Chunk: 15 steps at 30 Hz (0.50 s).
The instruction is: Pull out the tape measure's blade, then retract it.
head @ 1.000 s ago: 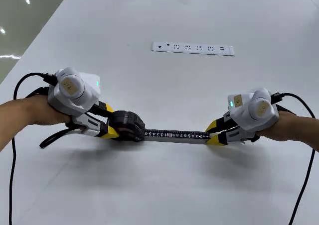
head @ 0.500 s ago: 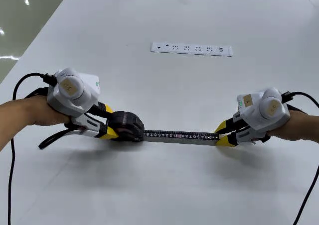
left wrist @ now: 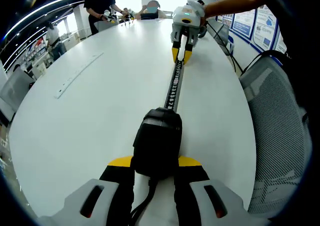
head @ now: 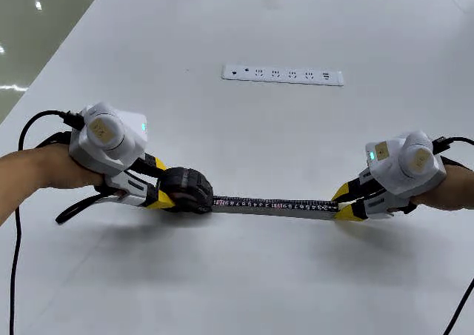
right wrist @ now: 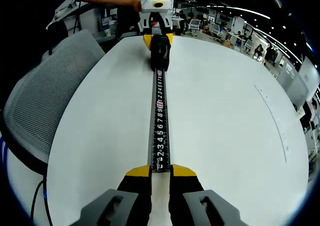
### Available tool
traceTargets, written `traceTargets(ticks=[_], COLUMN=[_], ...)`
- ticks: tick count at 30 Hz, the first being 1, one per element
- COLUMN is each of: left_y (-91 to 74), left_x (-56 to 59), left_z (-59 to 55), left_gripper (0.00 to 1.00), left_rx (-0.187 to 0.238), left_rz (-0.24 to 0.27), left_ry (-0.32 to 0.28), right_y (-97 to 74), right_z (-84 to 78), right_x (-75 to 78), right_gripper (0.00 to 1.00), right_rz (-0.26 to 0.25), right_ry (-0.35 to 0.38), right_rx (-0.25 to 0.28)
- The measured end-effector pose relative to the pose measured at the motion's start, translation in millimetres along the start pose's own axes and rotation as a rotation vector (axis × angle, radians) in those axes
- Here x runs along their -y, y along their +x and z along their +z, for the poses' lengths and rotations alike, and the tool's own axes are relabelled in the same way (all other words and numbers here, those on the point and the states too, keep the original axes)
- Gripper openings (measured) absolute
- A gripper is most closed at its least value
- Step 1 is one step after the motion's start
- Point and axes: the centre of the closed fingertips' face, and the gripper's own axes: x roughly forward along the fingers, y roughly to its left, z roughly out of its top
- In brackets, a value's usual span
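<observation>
The black tape measure case [head: 187, 189] rests on the white table, and my left gripper [head: 166, 189] is shut on it; its yellow-tipped jaws clamp the case [left wrist: 157, 142] from both sides. The dark blade [head: 274, 204] with white numerals runs flat across the table to my right gripper [head: 344, 203], which is shut on the blade's end [right wrist: 160, 167]. In the right gripper view the blade [right wrist: 160, 121] stretches straight away to the case [right wrist: 160, 51] and the left gripper [right wrist: 155, 38] beyond. In the left gripper view the right gripper [left wrist: 181, 57] pinches the blade's far end.
A white power strip [head: 282, 74] lies flat further back on the table. Black cables [head: 33, 120] trail from both grippers. A grey mesh chair [left wrist: 277, 116] stands beside the table's edge. People sit at the far end [left wrist: 105, 1].
My right gripper has moved right with the blade's end, drawing more blade out of the case. The left gripper and case have stayed put.
</observation>
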Motion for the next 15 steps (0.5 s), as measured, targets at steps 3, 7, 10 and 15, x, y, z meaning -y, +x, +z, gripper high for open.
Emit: traceTargets(ticks=[3, 7, 10, 15], left_y=[0.0, -0.2, -0.2, 0.1], left_x=[0.2, 0.8, 1.0, 1.5], left_z=[-0.3, -0.5, -0.4, -0.3], left_gripper=[0.24, 0.24, 0.24, 0.25], left_rx=[-0.001, -0.002, -0.001, -0.004], left_rz=[0.001, 0.002, 0.004, 0.005], left_ry=[0.000, 0.001, 0.002, 0.002], right_y=[-2.8, -5.7, -7.3, -8.0], right_z=[-2.1, -4.9, -7.4, -8.4], right_x=[-1.0, -1.9, -2.6, -4.4], right_gripper=[0.08, 0.08, 0.08, 0.09], right_rz=[-0.001, -0.003, -0.005, -0.004], right_ry=[0.004, 0.010, 0.015, 0.025], right_rx=[-0.004, -0.009, -0.012, -0.014])
